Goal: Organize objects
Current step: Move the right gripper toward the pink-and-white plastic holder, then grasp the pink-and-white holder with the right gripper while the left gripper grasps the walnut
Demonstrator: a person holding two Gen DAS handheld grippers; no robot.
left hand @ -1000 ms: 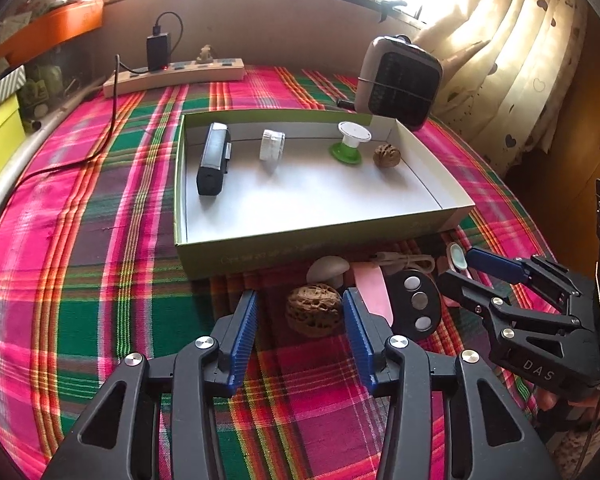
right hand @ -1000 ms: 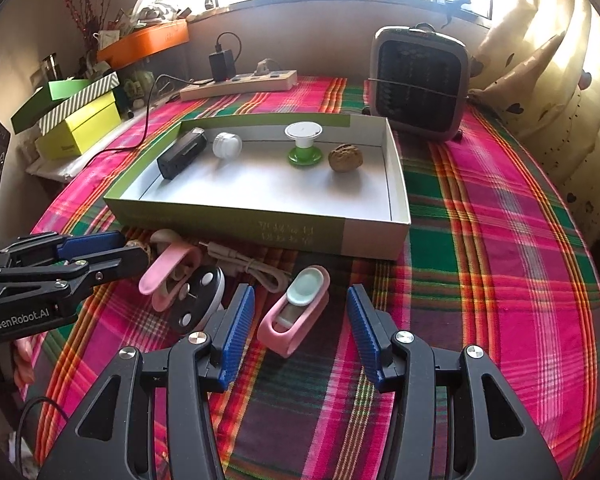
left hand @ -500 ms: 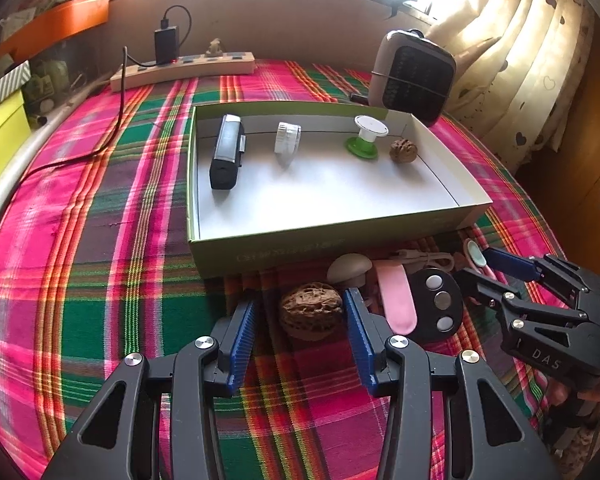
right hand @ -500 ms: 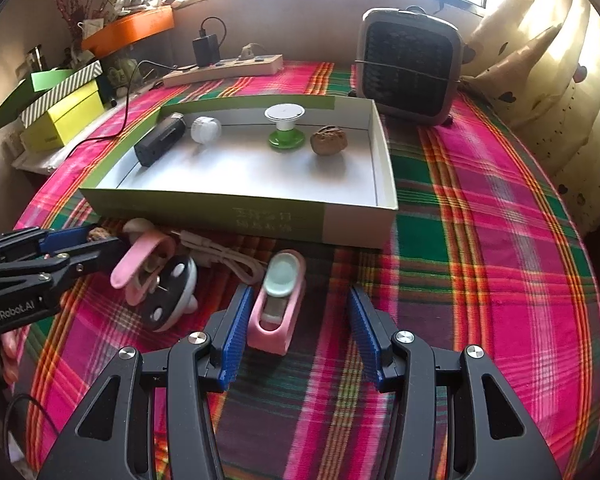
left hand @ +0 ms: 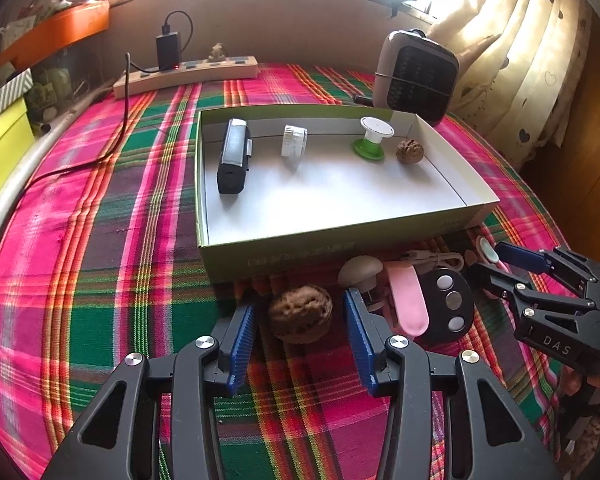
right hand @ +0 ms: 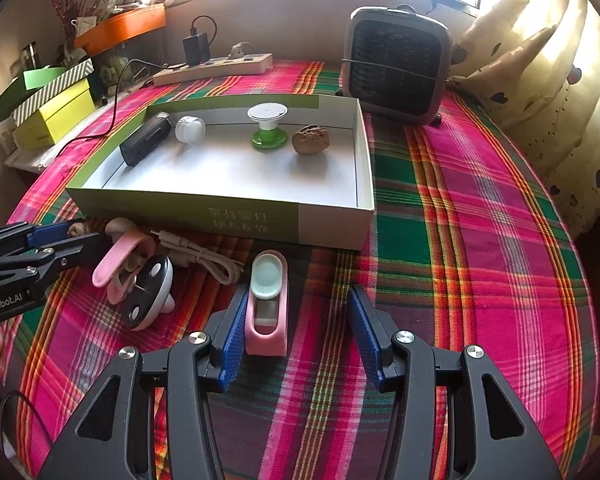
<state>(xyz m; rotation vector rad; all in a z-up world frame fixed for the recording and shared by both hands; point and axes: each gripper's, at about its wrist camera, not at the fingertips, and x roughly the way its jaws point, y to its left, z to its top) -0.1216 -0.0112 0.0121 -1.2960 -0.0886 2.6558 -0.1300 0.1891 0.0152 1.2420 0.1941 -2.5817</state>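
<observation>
Comparing with a second ago, your right gripper (right hand: 296,324) has shifted: the pink holder (right hand: 267,308) now lies against its left pad, unclamped. Your left gripper (left hand: 300,328) straddles the walnut (left hand: 300,314), released, at 6 o'clock from the box (left hand: 340,248).

This was a home; a plaid tablecloth (right hand: 480,208) covered the table; heart-patterned curtains (right hand: 560,80) hung by a sunny window; a small heater (right hand: 398,66), power strip (right hand: 216,66) and boxes (right hand: 56,108) sat around.
</observation>
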